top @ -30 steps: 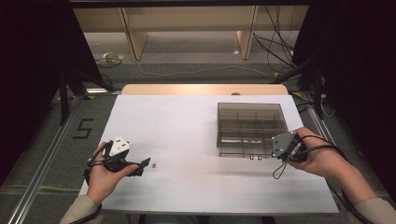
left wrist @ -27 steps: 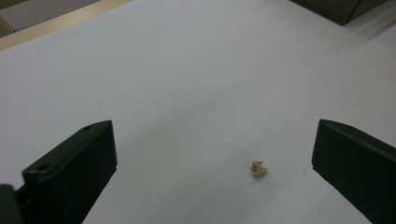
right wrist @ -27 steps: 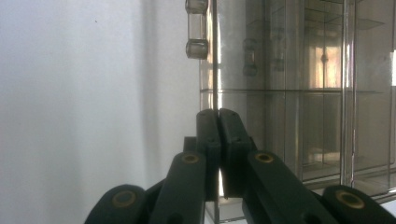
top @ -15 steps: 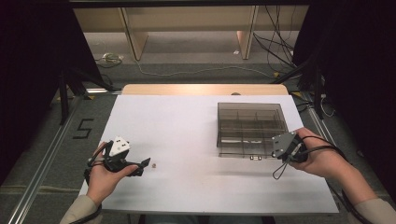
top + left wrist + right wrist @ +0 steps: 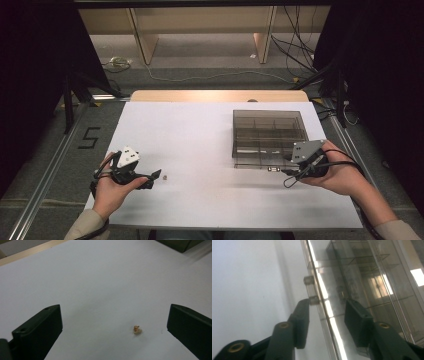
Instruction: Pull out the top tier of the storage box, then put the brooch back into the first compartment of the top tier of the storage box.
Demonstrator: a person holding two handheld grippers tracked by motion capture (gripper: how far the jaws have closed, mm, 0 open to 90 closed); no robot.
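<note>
At the near left of the surface [image 5: 210,130], the left gripper [image 5: 150,178] is resting low in the person's hand, its jaws standing wide apart and holding nothing. Just beyond them a tiny gold piece [image 5: 137,329] is lying on the white top, between the two jaws in the left gripper view. It is looking very light and small, probably stiff metal, so it may skid or flip; I think the jaws should be closing slowly on its two sides, low to the surface.

At the near right, the right gripper [image 5: 291,167] is reaching the near edge of the box [image 5: 269,133]. Its jaws are partly open, straddling the wall beside a small latch [image 5: 310,280], not yet squeezing. The clear plastic is looking smooth, rigid and slippery.
</note>
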